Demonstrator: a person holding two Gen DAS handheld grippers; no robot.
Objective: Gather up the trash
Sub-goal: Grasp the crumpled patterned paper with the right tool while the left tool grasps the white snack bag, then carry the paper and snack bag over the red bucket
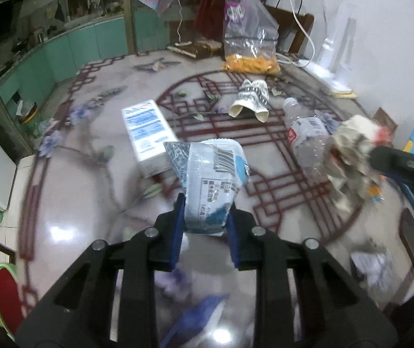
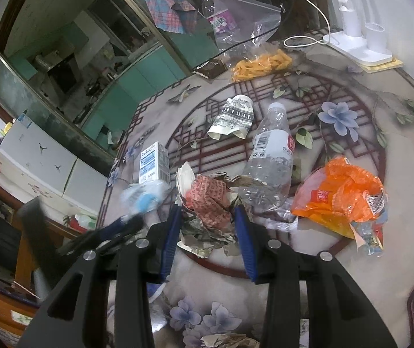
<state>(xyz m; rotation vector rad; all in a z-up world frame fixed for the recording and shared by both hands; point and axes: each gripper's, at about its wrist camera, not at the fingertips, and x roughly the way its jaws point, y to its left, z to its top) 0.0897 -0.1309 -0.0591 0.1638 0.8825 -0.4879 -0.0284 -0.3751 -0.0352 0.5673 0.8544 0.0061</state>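
My left gripper (image 1: 205, 217) is shut on a white and blue plastic pouch (image 1: 211, 179) with a barcode, held above the flower-patterned table (image 1: 91, 203). My right gripper (image 2: 208, 220) is shut on a crumpled wad of red-printed paper (image 2: 210, 200), also seen at the right of the left wrist view (image 1: 352, 156). On the table lie a white and blue carton (image 1: 146, 133), a crushed paper cup (image 1: 250, 98), a clear crushed bottle (image 2: 270, 159) and an orange wrapper (image 2: 343, 194). The left gripper shows blurred at the left of the right wrist view (image 2: 128, 217).
A clear bag of yellow snacks (image 1: 250, 46) and a purple-labelled bottle (image 2: 218, 20) stand at the far side. A white lamp base (image 2: 363, 43) with a cable sits far right. More crumpled paper (image 1: 372, 266) lies near the right edge. A red chair (image 1: 7, 293) stands at the left.
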